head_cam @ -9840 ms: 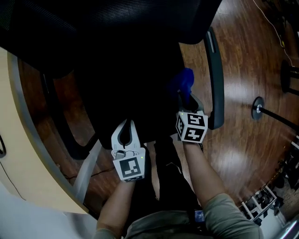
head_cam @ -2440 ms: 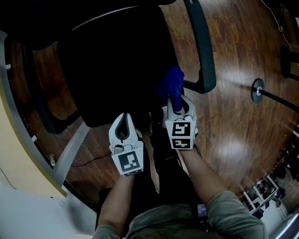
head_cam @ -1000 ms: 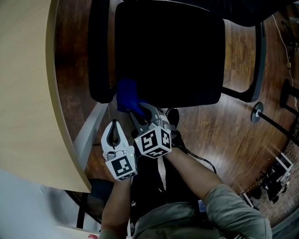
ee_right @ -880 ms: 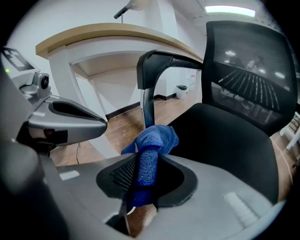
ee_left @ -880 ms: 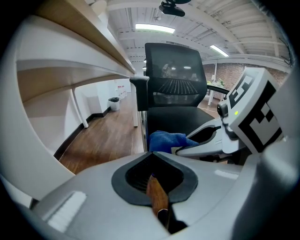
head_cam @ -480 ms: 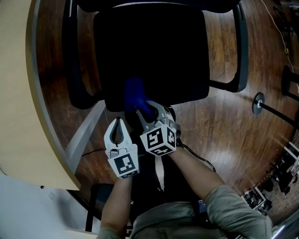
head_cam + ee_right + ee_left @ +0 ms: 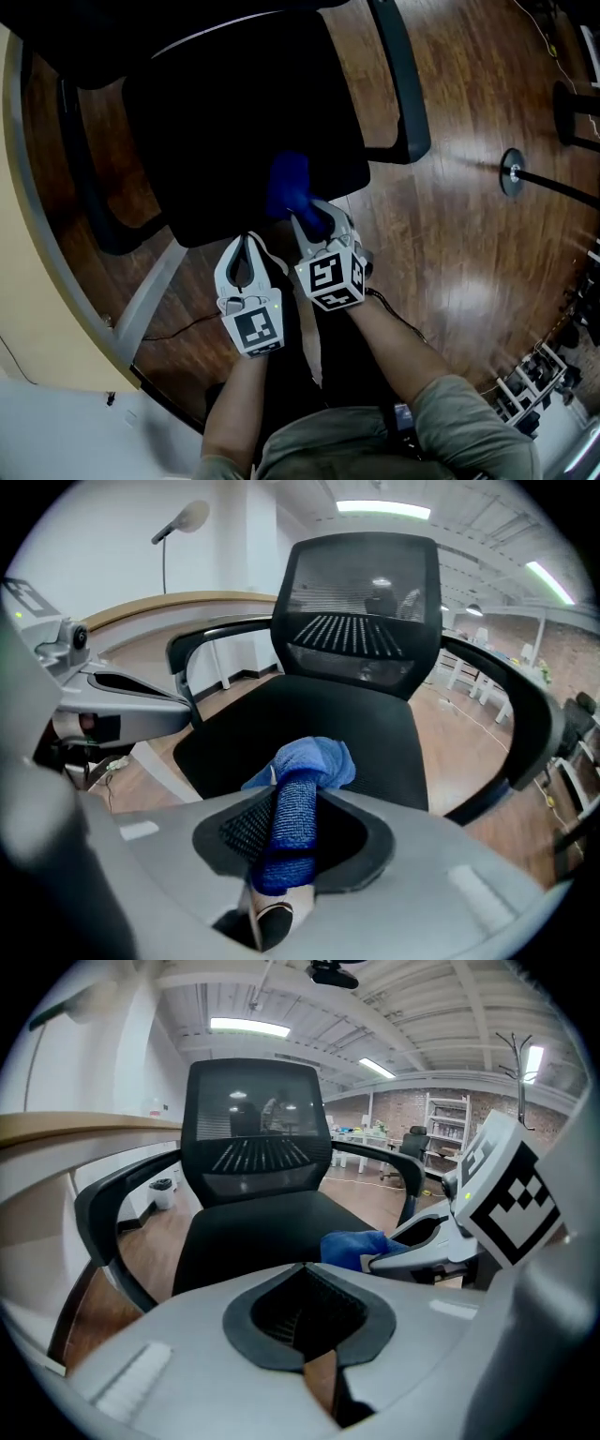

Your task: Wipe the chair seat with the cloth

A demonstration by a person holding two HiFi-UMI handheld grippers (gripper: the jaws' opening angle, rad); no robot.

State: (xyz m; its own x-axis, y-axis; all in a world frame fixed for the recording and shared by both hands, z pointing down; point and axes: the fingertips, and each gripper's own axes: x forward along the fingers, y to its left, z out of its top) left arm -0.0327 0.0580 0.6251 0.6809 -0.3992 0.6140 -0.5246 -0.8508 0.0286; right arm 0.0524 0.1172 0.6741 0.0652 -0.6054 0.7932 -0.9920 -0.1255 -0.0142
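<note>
1. Blue cloth point(image 7: 314, 757) – the right tongs point(image 7: 295, 789) are clamping it. A rolled strip is running back between the jaws, and the bunched end is sticking out past the tips.
2. The bunched end is sitting over the front edge of the black chair seat point(image 7: 234, 131), toward the side of the right-hand armrest point(image 7: 401, 84) in the head view. Whether it is pressing on the seat I can't tell.
3. The left tongs point(image 7: 306, 1264) are standing together, tips meeting, with nothing between them.
4. In the head view the left tongs are hovering just beside the right tongs, off the seat's front edge and over the wood floor point(image 7: 450, 234).
5. Both pairs are pointing toward the seat, with the mesh backrest point(image 7: 253, 1129) rising behind it in both gripper views.
6. A pale bench point(image 7: 23, 319) is curving along the left of the head view. Its grey leg point(image 7: 150, 291) is slanting past the seat's front-left corner.
7. A round stand base point(image 7: 511, 172) is sitting on the floor – well apart from the chair, off to the right.
8. The person's forearms are coming in from the bottom of the head view, one behind each marker cube.
</note>
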